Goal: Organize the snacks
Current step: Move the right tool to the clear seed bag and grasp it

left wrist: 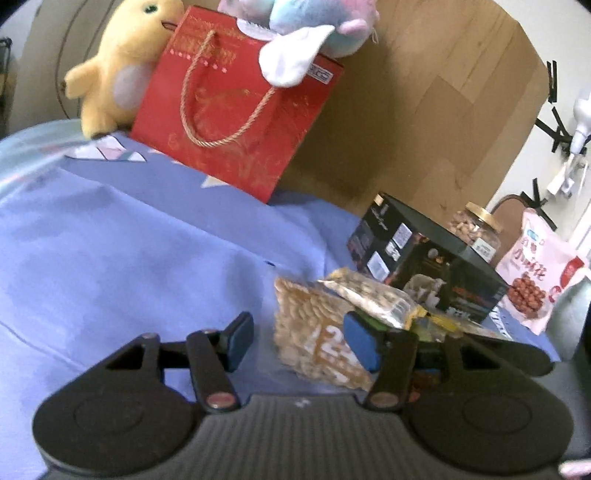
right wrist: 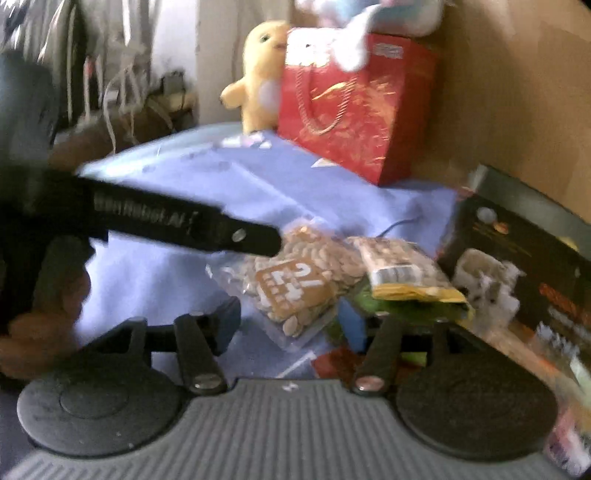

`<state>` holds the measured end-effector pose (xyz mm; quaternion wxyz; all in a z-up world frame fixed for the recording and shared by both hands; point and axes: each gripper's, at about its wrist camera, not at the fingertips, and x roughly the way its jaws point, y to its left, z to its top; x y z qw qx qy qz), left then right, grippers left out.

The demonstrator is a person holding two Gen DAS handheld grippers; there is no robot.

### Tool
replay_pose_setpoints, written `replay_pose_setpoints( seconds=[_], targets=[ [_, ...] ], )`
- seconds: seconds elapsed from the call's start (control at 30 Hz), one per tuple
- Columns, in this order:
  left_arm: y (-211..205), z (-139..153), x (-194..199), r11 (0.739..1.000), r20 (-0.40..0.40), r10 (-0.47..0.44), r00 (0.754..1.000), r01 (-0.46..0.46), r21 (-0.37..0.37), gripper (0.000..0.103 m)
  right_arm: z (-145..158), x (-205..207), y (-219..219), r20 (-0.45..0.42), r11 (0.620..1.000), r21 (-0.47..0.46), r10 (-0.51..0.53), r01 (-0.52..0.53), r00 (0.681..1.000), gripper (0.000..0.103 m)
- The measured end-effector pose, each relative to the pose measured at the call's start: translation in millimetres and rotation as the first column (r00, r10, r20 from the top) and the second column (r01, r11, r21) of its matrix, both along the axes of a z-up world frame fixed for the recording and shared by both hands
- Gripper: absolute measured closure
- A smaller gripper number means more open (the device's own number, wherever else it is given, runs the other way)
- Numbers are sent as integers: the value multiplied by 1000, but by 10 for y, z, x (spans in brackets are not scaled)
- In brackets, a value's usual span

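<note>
On the blue cloth (left wrist: 129, 236), near its right side: one clear packet of pale seeds (left wrist: 314, 328) with a tan label printed in white numerals, lying flat. Leaning across its far right corner, a second seed packet (left wrist: 373, 295) with a yellow end, resting partly on green and yellow wrappers (left wrist: 439, 325) beneath.

Left gripper (left wrist: 301, 338): fingers spread wide, blue pads facing each other, holding nothing. The labelled packet lies between and just beyond the fingertips; the right pad (left wrist: 360, 343) overlaps the packet's right edge in the left wrist view, but contact cannot be told. In the right wrist view the same tool appears as a black bar (right wrist: 177, 221) reaching in from the left, its tip at the packet's far left corner.

Right gripper (right wrist: 288, 328): fingers likewise spread apart, empty, low over the cloth on the near side of the labelled packet (right wrist: 295, 280); this view is blurred. The yellow-ended packet (right wrist: 402, 273) sits to the right.

Behind the packets, right: a black printed carton (left wrist: 428, 262), tilted. Beyond it, a clear jar of nuts (left wrist: 476, 229) with a gold lid, and a pink-and-white snack bag (left wrist: 535, 269) standing beside the carton.

Far end of the cloth: a red gift bag (left wrist: 240, 107) with a cord handle, upright against a wood-grain panel (left wrist: 424, 103). A yellow plush toy (left wrist: 118, 62) stands just left of the bag, touching it; a pastel blue-and-pink plush toy (left wrist: 306, 29) lies on top.
</note>
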<state>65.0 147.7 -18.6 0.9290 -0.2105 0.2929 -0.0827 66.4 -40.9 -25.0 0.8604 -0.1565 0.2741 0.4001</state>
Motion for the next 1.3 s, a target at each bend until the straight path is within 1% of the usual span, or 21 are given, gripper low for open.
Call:
replay_pose_setpoints(
  seconds=[0.03,0.1,0.17,0.2,0.23,0.27,0.33,0.4,0.43,0.47,0.6,0.67,0.77,0.87,0.93,0.97,1.0,1.03,1.1,1.17,1.3],
  targets=[
    [-7,-10,9,1000,-6,-5,1000,5,-2,49,-15,-11,-4,8,1000,7,-5,5,1000,36],
    [-23,-20,15,1000,-12,-7,1000,7,5,50,-11,35,-16,-15,1000,23,-13,13,1000,37],
    [-37,-19,17,1000,-12,-10,1000,10,10,53,-16,45,-32,-17,999,33,-17,18,1000,41],
    [-42,-19,15,1000,-11,-10,1000,10,13,54,-11,37,-41,-18,999,37,-18,19,1000,46],
    [-46,-18,11,1000,-9,-7,1000,7,17,56,-8,27,-45,-17,999,41,-17,18,1000,56],
    [-49,-17,9,1000,-9,-5,1000,5,20,58,-4,6,-38,-11,999,43,-13,14,1000,59],
    [-51,-21,15,1000,-12,-2,1000,2,23,62,6,-76,-8,22,1000,29,0,0,1000,75],
    [-46,-23,17,1000,-14,1,1000,0,24,64,12,-179,55,69,1000,1,20,-20,997,83],
    [-42,-23,17,1000,-15,1,1000,-1,24,66,11,-225,75,81,999,-9,38,-37,996,97],
    [-39,-24,19,1000,-16,1,1000,0,23,68,5,-254,97,77,999,-14,52,-51,996,96],
    [-11,-32,18,1000,-22,12,1000,-12,13,74,12,-368,129,140,997,-49,68,-61,988,97],
    [11,-43,23,1000,-30,6,1000,-6,-6,82,23,-377,103,116,997,-36,72,-69,991,98],
    [12,-52,26,1000,-36,-11,999,10,-17,82,53,-400,31,71,999,-1,52,-52,996,98],
    [9,-50,21,1000,-34,-13,999,12,-19,81,86,-358,-106,-39,998,56,7,-4,999,94],
    [11,-47,21,1000,-35,-13,999,12,-21,80,98,-296,-222,-112,995,93,-33,43,993,88],
    [12,-46,21,1000,-36,-11,999,10,-21,75,105,-277,-277,-143,992,111,-48,64,989,87],
    [15,-44,20,1000,-35,-12,999,11,-25,73,110,-248,-332,-181,987,136,-62,87,981,80],
    [17,-40,15,1000,-32,-10,999,9,-26,70,116,-192,-398,-228,979,166,-79,119,970,69],
    [16,-38,9,1000,-29,-8,1000,7,-24,67,117,-148,-505,-307,960,216,-108,180,946,60],
    [19,-41,14,1000,-30,-11,999,10,-27,63,107,-61,-555,-385,941,256,-109,220,916,60],
    [10,-42,16,1000,-29,-14,999,13,-21,62,62,61,-576,-476,915,292,-114,279,872,60]
  ],
)
